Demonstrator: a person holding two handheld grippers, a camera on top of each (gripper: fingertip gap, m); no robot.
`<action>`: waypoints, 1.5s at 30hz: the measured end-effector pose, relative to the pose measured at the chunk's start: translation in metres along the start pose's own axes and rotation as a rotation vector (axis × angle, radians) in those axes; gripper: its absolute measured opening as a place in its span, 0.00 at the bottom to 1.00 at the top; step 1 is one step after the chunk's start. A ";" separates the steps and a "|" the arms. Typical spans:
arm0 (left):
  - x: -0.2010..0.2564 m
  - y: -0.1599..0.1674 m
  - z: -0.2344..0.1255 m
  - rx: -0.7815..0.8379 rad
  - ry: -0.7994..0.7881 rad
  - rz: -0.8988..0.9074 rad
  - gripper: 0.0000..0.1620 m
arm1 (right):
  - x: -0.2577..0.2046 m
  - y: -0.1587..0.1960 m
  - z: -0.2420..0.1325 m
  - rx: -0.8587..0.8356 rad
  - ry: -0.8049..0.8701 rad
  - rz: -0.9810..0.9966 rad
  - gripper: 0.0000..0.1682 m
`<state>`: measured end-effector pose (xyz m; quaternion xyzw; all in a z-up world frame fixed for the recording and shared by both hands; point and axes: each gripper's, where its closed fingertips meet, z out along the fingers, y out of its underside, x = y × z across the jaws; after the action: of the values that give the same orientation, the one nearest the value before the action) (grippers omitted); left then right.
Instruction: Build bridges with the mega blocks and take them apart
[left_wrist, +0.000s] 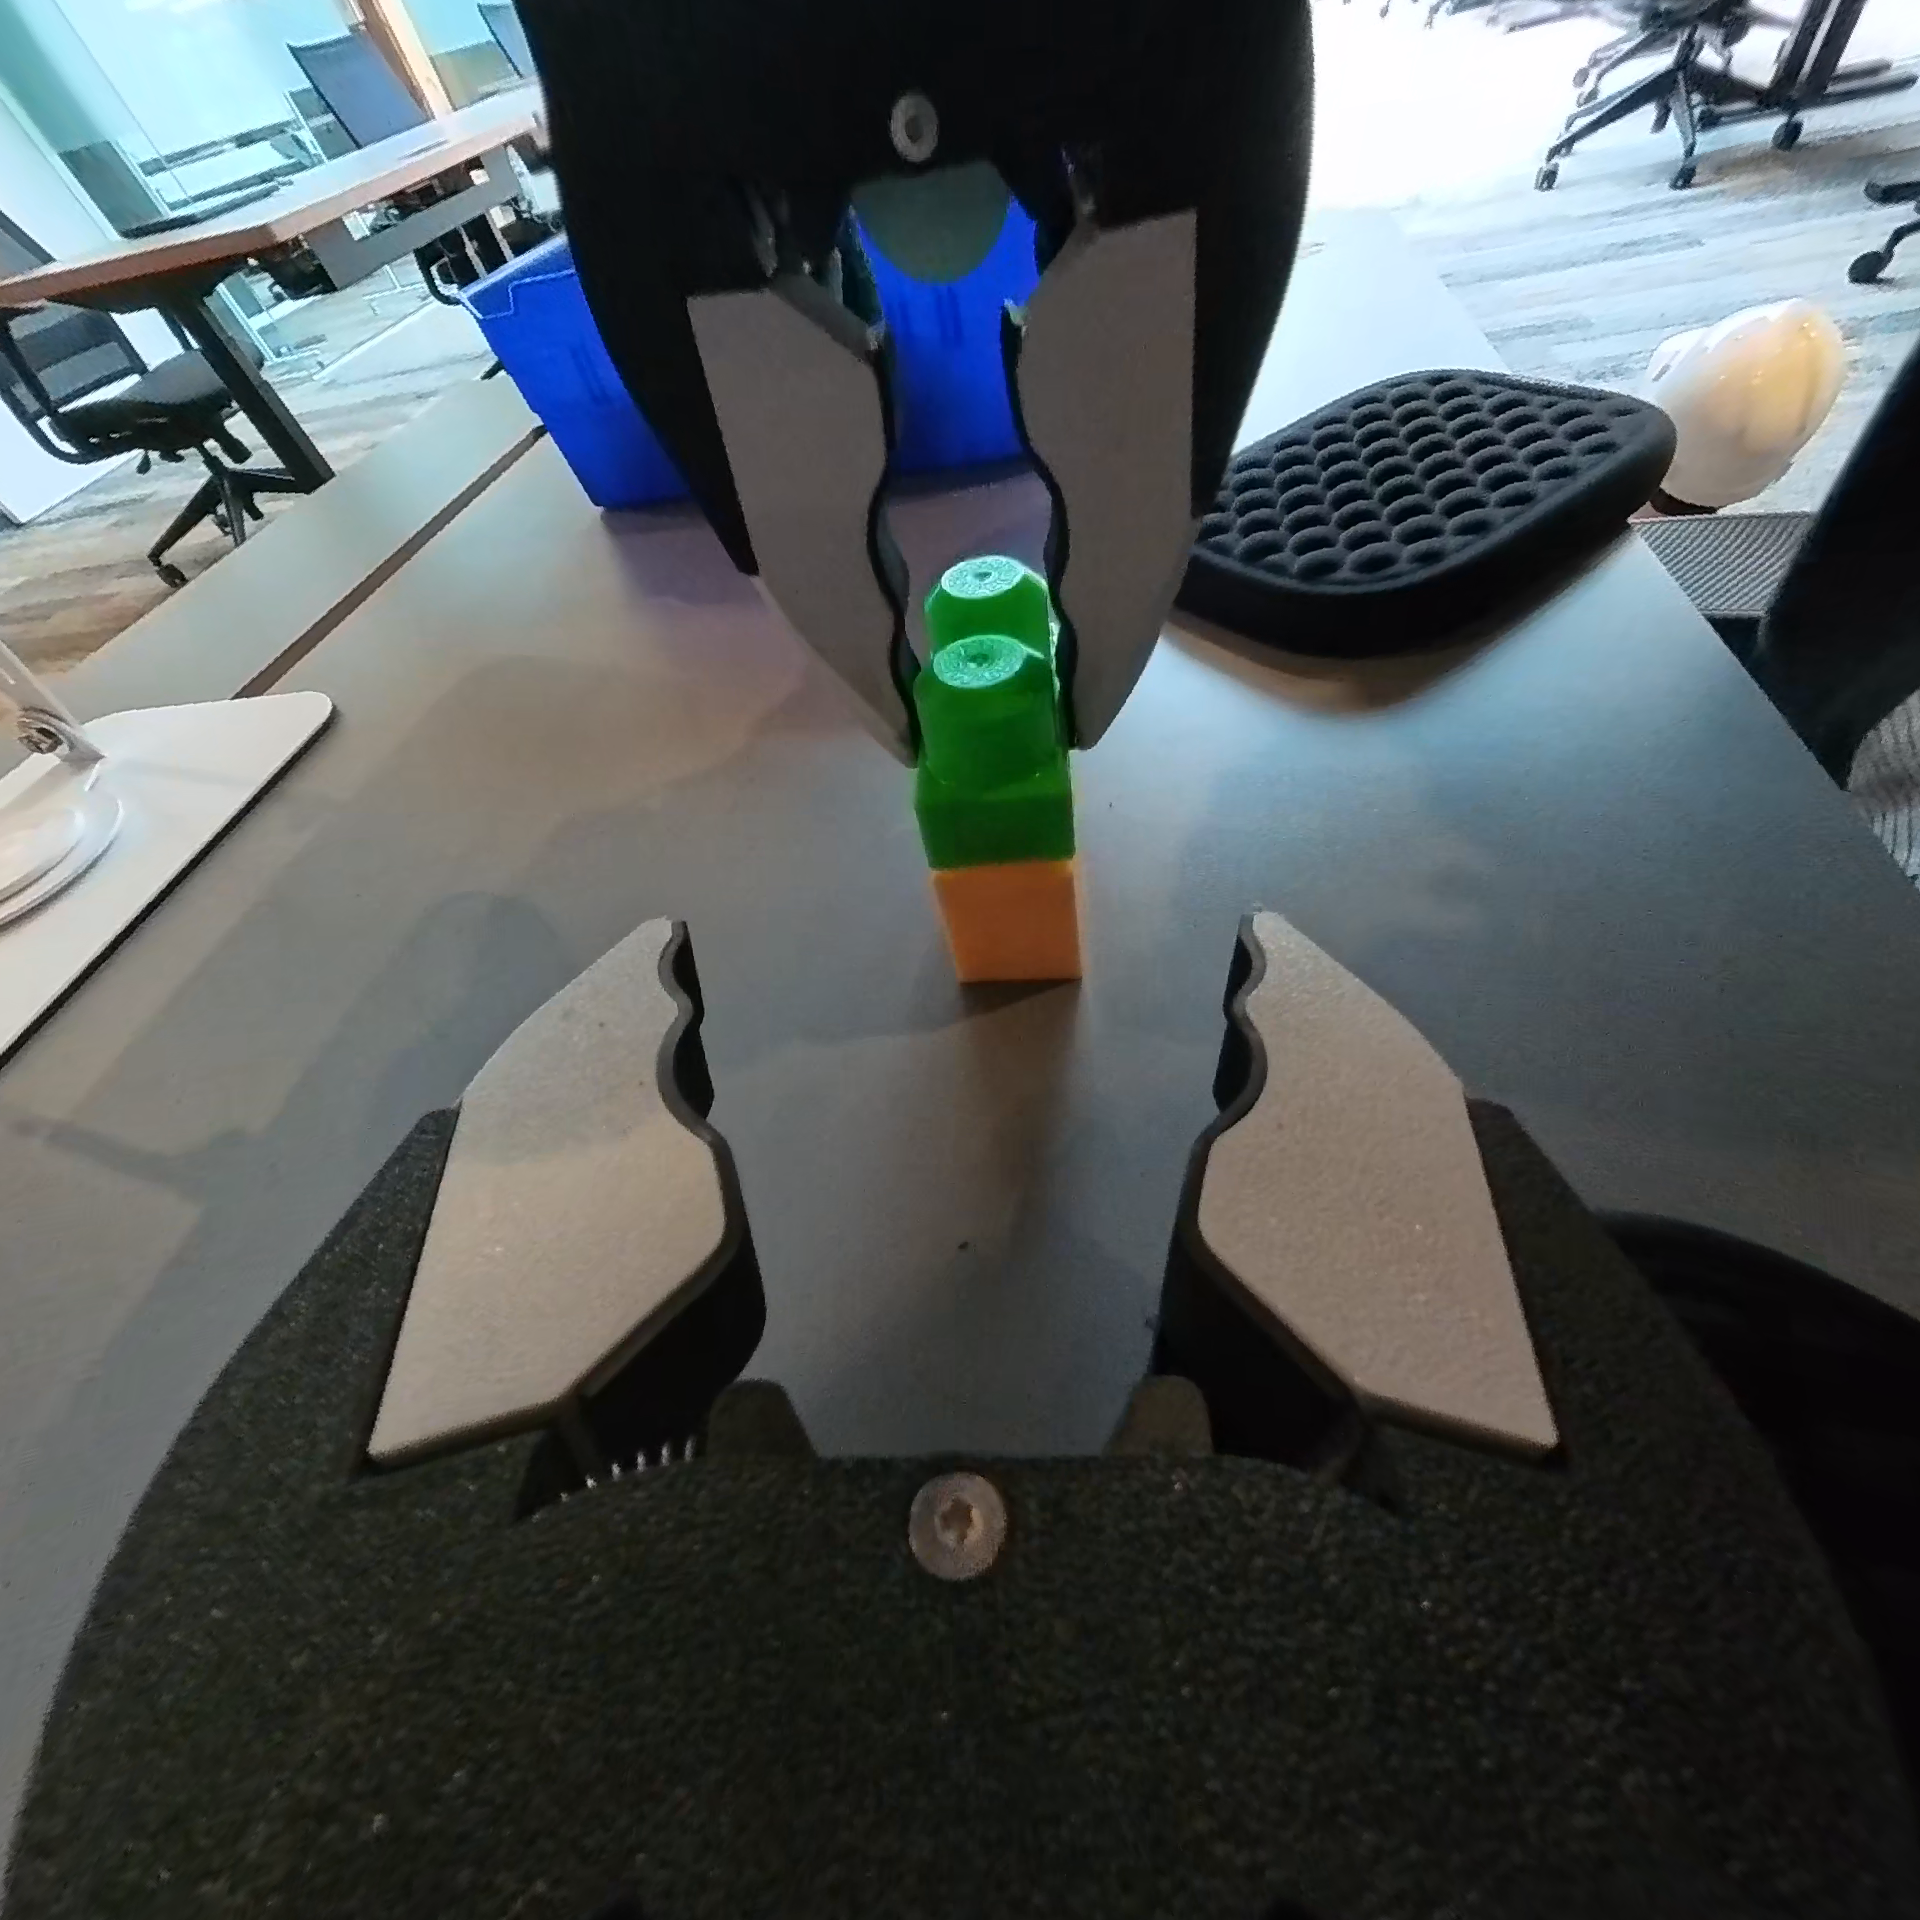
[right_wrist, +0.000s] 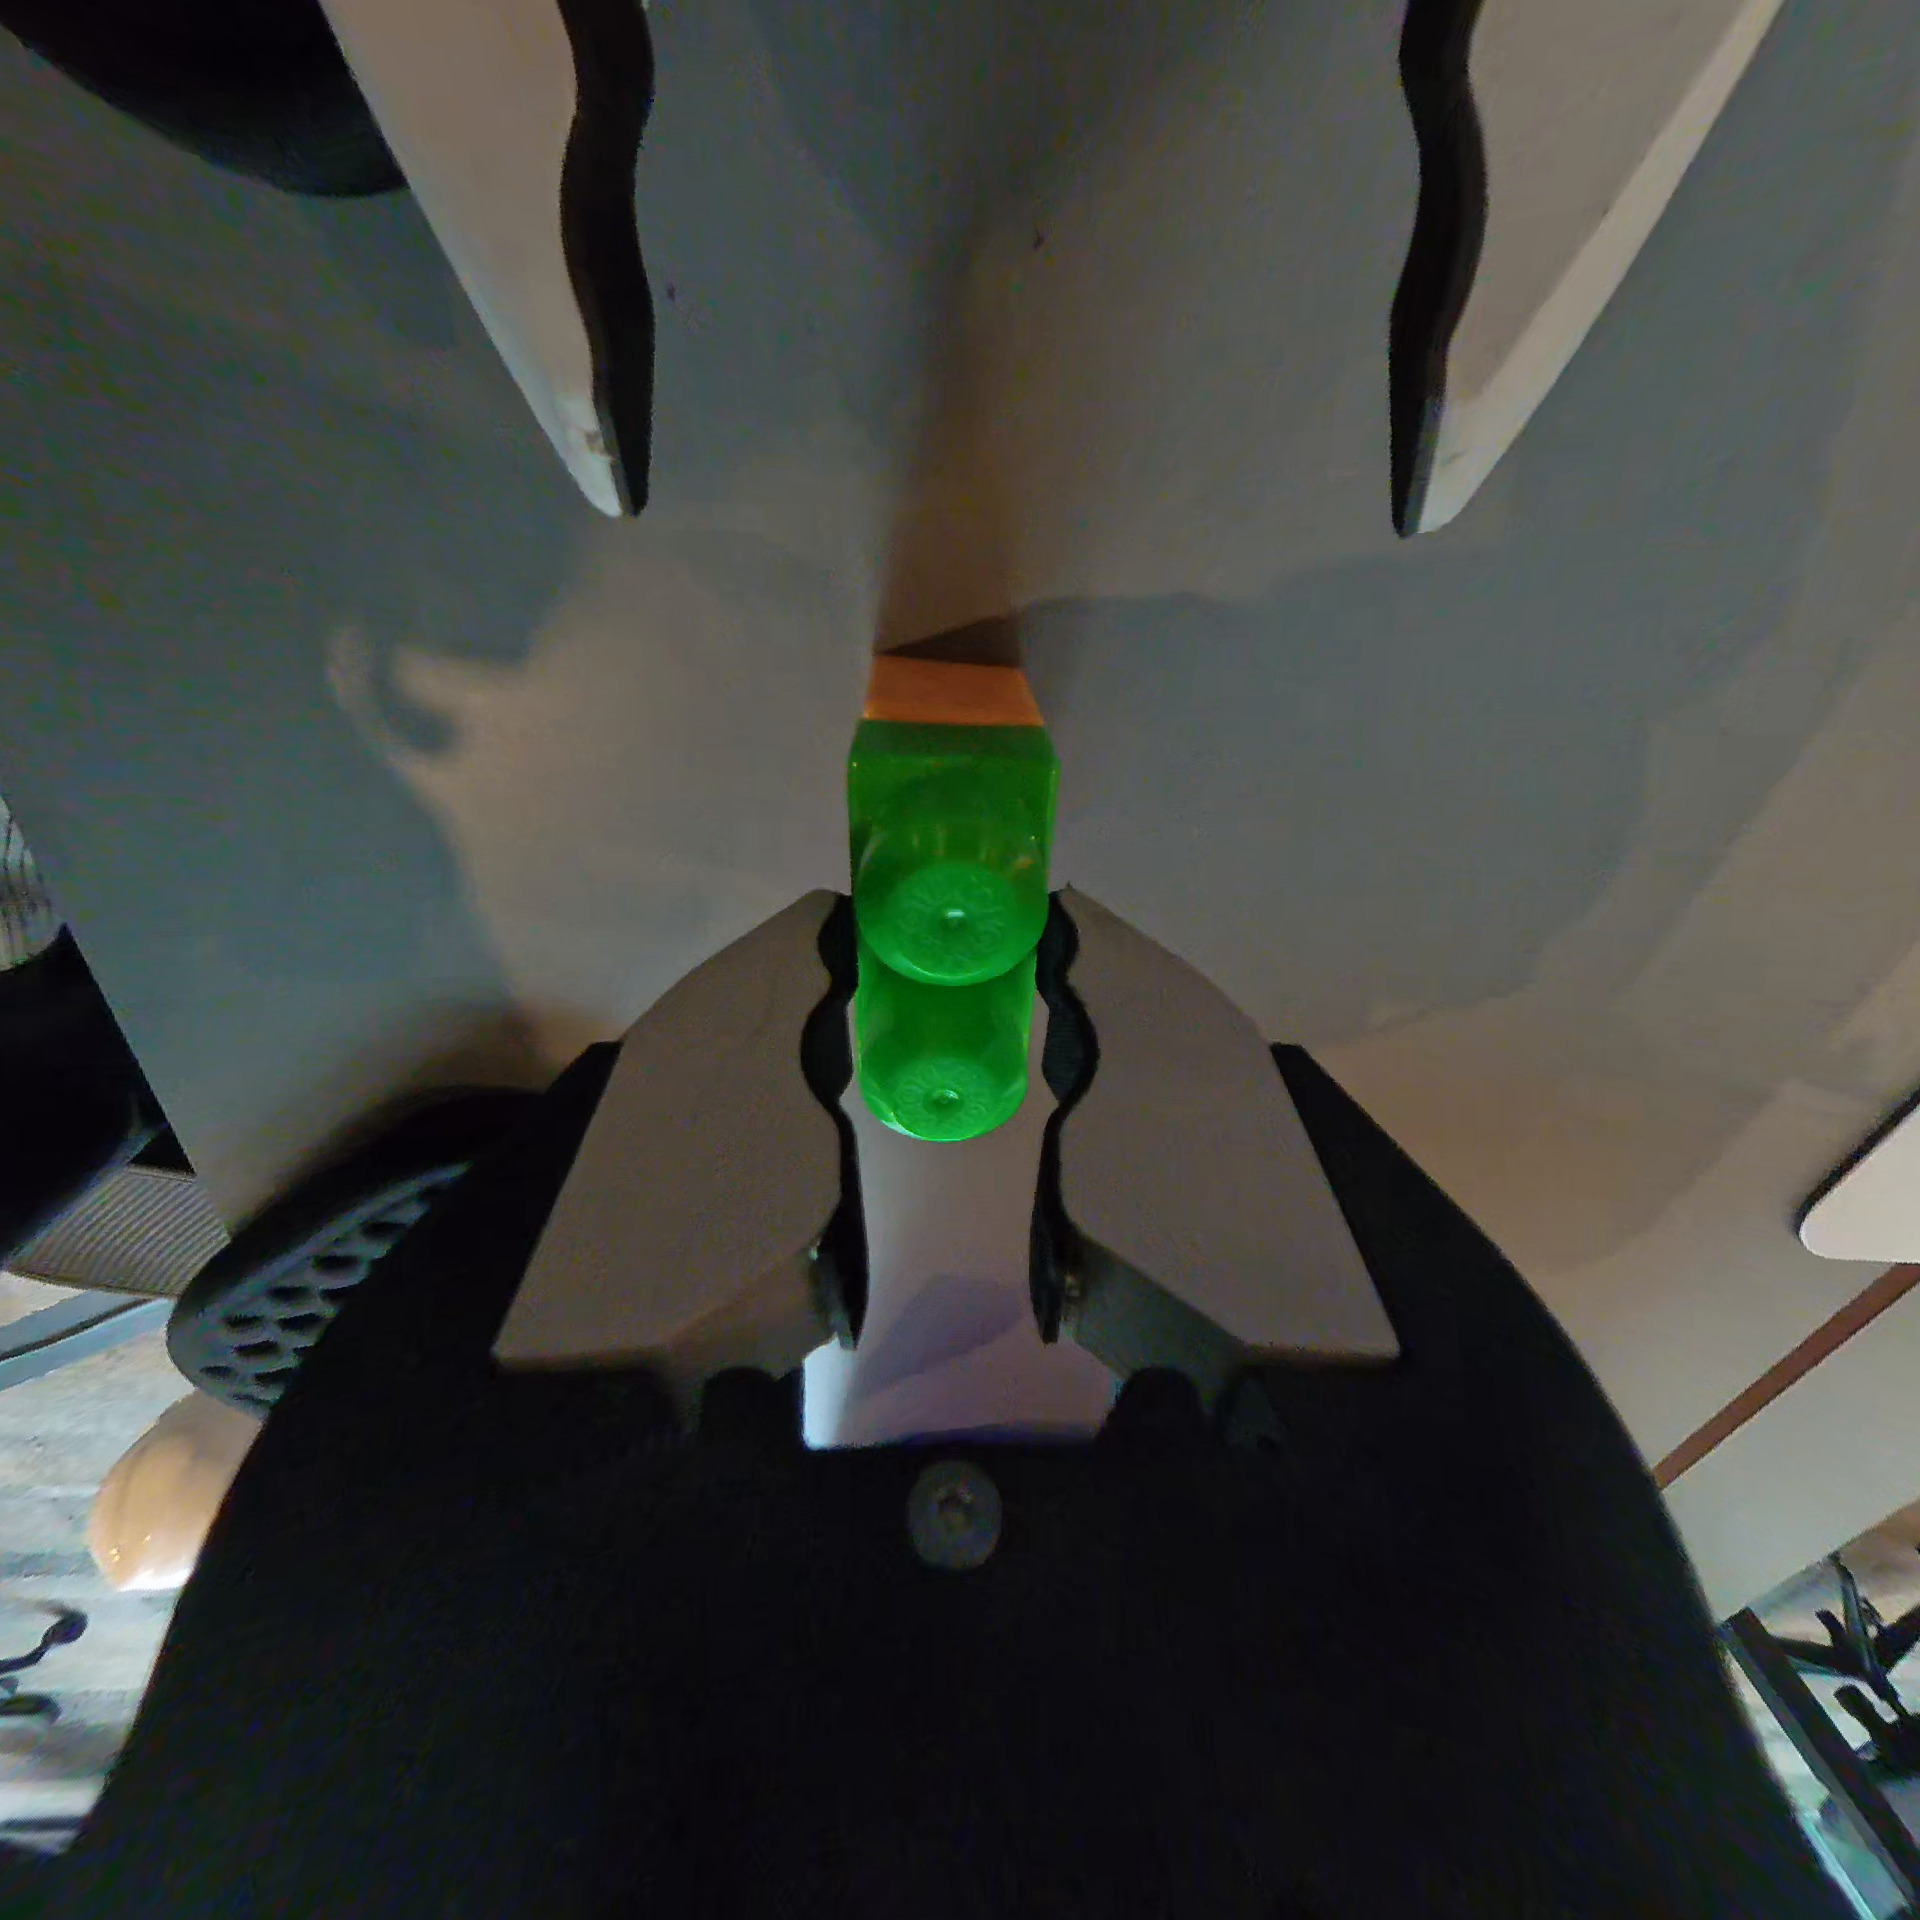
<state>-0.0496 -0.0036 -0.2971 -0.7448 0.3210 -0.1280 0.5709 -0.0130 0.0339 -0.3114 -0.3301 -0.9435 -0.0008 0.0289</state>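
Green block stacked on orange block, gripped from above

The right hand-held gripper clamps the green block atop the orange block mid-bench; the left hand-held gripper gapes wide, empty.

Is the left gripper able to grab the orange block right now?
Probably yes: the left gripper is open, facing the orange block over bare table. The right gripper only holds the green block above.

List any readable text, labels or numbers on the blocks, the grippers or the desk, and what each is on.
None can be read.
Green block: raised marks on its stud tops, too small and blurred to read.
Orange block: no markings.
Left gripper, right gripper: only plain screws.
Blue bin: no label in view.
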 end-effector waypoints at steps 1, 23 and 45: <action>0.000 0.000 0.000 0.000 -0.001 0.000 0.59 | 0.000 0.000 0.001 -0.006 0.002 0.001 0.20; 0.001 0.000 0.000 0.003 0.008 0.001 0.58 | 0.000 0.000 0.008 -0.042 -0.013 -0.011 0.20; 0.000 -0.001 0.000 0.007 -0.005 0.013 0.57 | 0.002 -0.001 0.012 -0.018 0.020 0.024 0.21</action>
<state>-0.0493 -0.0039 -0.2966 -0.7409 0.3238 -0.1236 0.5753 -0.0156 0.0342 -0.3231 -0.3414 -0.9391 -0.0121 0.0357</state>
